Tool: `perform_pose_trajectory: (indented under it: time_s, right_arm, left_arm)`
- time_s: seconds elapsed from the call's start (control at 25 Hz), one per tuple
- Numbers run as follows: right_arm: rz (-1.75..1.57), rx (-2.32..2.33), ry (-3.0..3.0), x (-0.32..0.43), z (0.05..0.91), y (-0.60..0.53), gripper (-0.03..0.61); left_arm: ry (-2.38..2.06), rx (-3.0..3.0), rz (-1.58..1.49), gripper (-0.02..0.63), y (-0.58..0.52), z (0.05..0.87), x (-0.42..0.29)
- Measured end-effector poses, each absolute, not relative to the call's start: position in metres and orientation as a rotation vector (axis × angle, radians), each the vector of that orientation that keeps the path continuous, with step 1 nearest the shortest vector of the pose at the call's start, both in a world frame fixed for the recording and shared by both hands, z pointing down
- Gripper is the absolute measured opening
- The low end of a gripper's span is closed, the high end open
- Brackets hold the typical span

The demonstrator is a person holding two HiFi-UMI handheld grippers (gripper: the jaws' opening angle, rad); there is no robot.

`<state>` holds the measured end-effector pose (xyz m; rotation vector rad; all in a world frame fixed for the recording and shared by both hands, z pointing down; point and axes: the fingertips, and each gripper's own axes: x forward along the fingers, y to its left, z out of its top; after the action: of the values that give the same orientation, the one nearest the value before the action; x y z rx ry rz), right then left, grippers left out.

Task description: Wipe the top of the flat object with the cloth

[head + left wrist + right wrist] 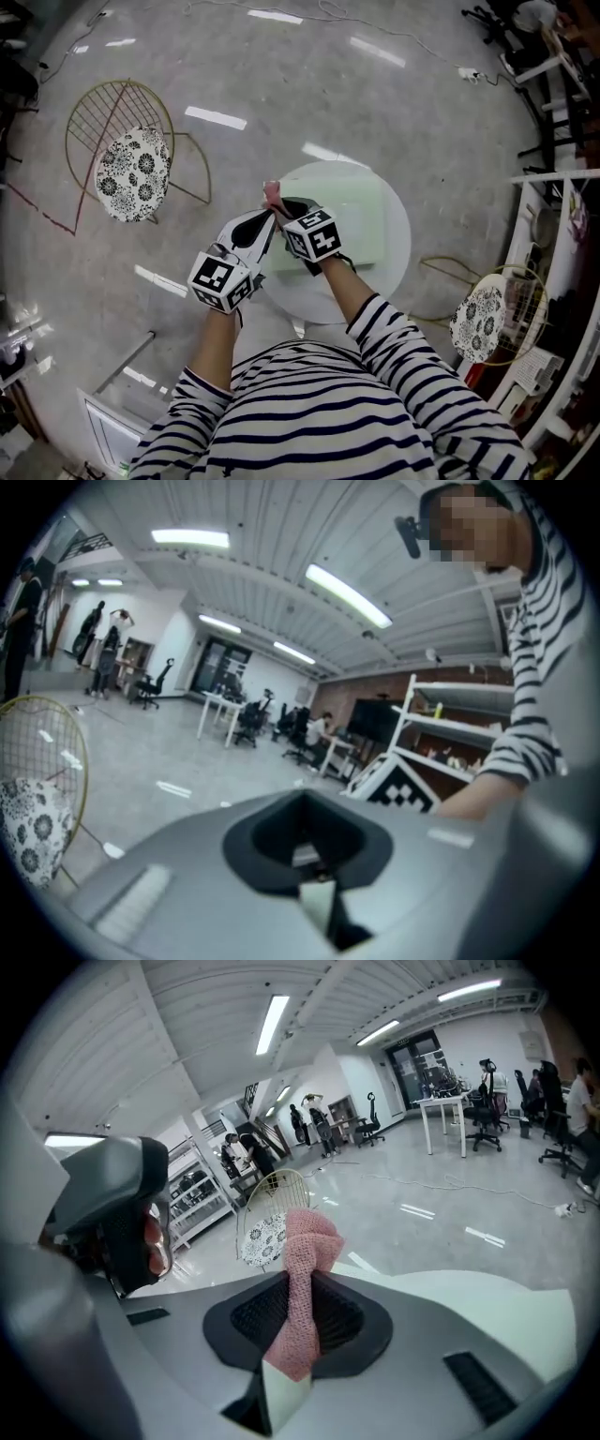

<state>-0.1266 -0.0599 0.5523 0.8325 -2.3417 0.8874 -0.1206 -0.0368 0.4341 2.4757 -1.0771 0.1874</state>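
basically nothing wiped yet. right gripper [292,1326] had its jaws pinching a pink knit cloth [302,1269], with a bunched end sticking out past the tips. left gripper [305,855] had its jaws pressed together with nothing between them, and sat just beside the right one. pale green flat board [361,225] lay on the round white table [398,267], top bare, no cloth on it. both grippers hung over the board's left edge. cloth looked clear of the surface, though head view was too small to be sure. left to do: lower cloth onto board, sweep across whole top.
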Motion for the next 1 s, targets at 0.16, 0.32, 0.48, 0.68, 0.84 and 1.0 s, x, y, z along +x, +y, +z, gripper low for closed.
perform_pose_trajectory:
  time_s: [0.16,0.32,0.48,0.68,0.84,1.0]
  right_arm:
    - [0.948,0.830,-2.277,-0.130,0.575,-0.065,0.051]
    - [0.967,0.864,-2.227,-0.113,0.588,-0.067,0.051]
    - [0.949,0.916,-2.189,-0.092,0.593,-0.074,0.051]
    - [0.946,0.993,-2.150,-0.056,0.594,-0.083,0.051]
    - [0.946,1.064,-2.113,-0.023,0.594,-0.087,0.051]
    - [0.958,1.160,-2.067,0.022,0.595,-0.090,0.051]
  left_arm:
    - [-1.041,2.467,0.183,0.006,-0.041,0.441,-0.120]
    - [-1.014,2.468,0.186,0.006,-0.038,0.445,-0.106]
    - [-0.987,2.462,0.194,0.006,-0.038,0.452,-0.098]
    - [-0.951,2.468,0.192,0.006,-0.039,0.455,-0.079]
    - [-0.923,2.474,0.190,0.006,-0.043,0.457,-0.067]
    - [-0.900,2.477,0.193,0.006,-0.044,0.459,-0.056]
